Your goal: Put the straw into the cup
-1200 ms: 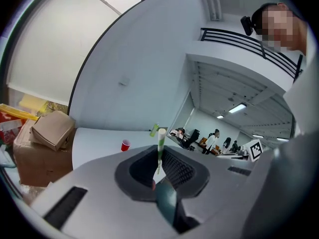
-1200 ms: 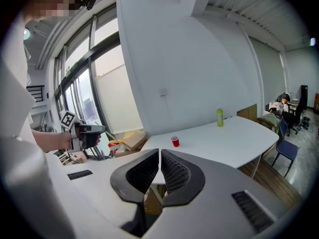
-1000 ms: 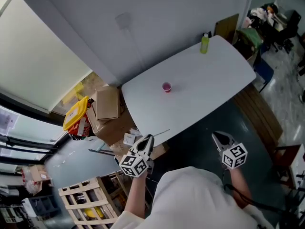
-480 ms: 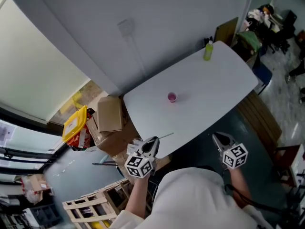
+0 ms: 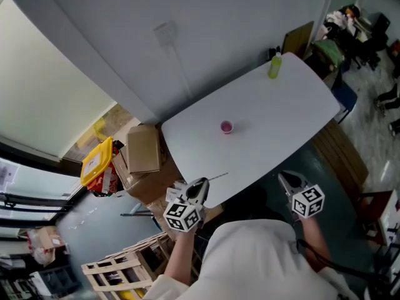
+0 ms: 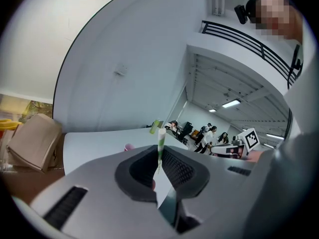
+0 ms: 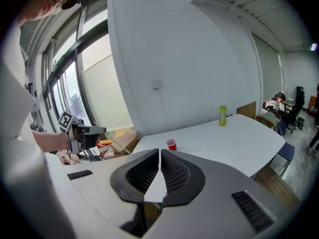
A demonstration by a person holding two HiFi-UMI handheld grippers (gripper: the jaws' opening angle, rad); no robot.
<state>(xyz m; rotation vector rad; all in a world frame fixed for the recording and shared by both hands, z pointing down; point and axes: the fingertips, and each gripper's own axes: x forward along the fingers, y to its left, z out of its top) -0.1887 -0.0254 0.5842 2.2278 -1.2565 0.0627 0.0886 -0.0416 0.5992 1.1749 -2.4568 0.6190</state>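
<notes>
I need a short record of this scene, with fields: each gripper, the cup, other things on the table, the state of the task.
left gripper: shut on the straw, by the near corner of the table
right gripper: shut, nothing between its jaws
cup: small, red, upright on the table, apart from both grippers
other thing: green bottle, upright at the table's far end
task state: straw not yet in the cup

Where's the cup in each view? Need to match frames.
Head view: cup, middle of the table.
Left gripper view: cup low centre, left of the held straw.
Right gripper view: cup at centre, just above the jaws.
Shared landmark: green bottle at the table's far end.
</notes>
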